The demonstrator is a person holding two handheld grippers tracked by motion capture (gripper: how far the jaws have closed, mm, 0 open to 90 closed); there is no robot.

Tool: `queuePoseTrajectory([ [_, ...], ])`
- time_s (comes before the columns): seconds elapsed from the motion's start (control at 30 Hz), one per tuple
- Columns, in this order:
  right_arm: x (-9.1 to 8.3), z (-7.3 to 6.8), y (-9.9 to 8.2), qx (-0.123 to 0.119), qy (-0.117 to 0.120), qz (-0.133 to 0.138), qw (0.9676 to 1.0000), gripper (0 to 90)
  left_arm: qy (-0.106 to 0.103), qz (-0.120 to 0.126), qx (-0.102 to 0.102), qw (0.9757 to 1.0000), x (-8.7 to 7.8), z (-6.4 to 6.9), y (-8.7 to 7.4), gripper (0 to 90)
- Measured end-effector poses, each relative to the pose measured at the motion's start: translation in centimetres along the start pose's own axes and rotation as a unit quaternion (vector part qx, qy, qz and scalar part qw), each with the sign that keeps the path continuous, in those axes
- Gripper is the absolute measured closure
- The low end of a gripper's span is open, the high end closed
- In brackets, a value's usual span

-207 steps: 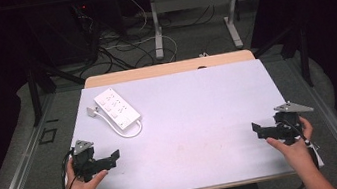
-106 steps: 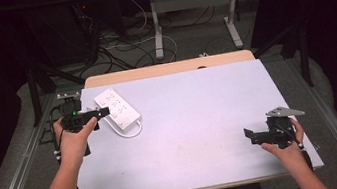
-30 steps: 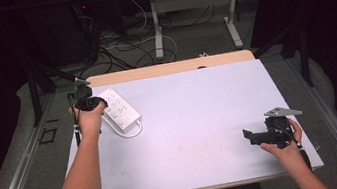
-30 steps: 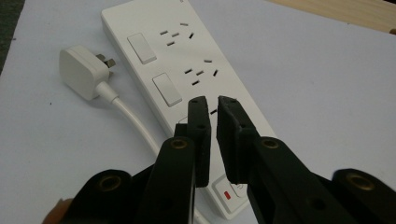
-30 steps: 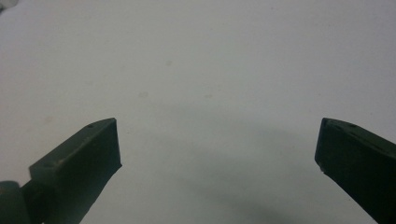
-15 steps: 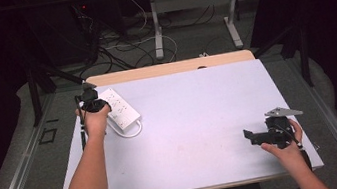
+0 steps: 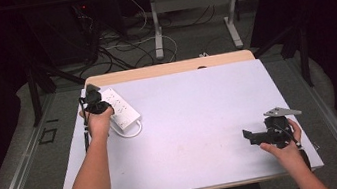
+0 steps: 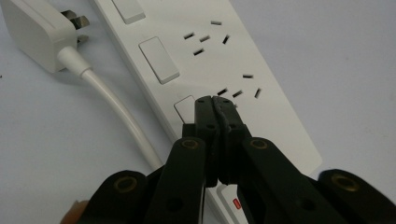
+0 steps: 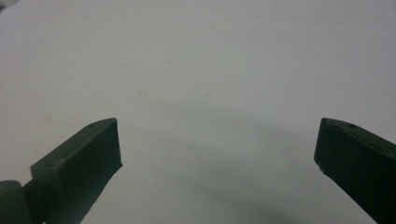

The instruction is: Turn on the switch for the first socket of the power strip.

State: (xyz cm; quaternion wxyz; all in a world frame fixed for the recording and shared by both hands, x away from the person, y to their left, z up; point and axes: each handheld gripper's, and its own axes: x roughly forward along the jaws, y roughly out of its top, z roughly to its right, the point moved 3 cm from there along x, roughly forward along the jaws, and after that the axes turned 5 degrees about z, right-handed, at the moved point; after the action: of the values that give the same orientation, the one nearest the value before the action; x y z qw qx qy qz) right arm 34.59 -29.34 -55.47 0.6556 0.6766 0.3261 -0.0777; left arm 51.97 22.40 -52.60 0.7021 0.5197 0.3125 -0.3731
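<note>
White power strip (image 8: 243,70) near table (image 7: 200,120) edge, under closed left claw (image 8: 215,100).

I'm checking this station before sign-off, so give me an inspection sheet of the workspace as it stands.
Surface: pale table top, bare across its middle.
Job's things: white power strip at the far left, its plug lying unplugged beside it.
Clutter: nothing seen.
Grippers: left gripper shut, tips down at a rocker switch of the strip; right gripper open above bare table.
Cables: white strip cord curls on the table; floor cables behind.
Surroundings: dark room, another desk's legs beyond.
</note>
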Motion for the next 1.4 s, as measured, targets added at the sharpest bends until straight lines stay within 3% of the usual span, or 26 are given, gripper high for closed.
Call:
queuePoseTrajectory([
  [0.27,0.0,0.0,0.0,-0.002,0.001,0.001,1.0000,0.1,0.005,-0.002,0.000,1.0000,0.6,-0.4,-0.4,89.9],
  [0.8,0.0,0.1,0.0,-0.004,0.006,-0.003,1.0000,0.2,0.009,-0.002,0.000,1.0000,0.9,0.0,-0.6,90.0],
  [0.9,0.0,0.1,-0.1,-0.001,0.006,-0.005,1.0000,0.2,0.002,-0.018,0.001,0.9998,0.9,0.1,-0.7,89.9],
  [1.13,0.0,0.0,-0.1,-0.003,0.004,-0.003,1.0000,0.2,0.011,-0.006,0.010,0.9999,1.2,0.6,-0.8,89.8],
  [1.4,0.1,0.0,-0.1,-0.003,0.004,-0.005,1.0000,0.2,0.005,-0.004,-0.002,1.0000,1.1,0.3,-0.7,89.9],
])
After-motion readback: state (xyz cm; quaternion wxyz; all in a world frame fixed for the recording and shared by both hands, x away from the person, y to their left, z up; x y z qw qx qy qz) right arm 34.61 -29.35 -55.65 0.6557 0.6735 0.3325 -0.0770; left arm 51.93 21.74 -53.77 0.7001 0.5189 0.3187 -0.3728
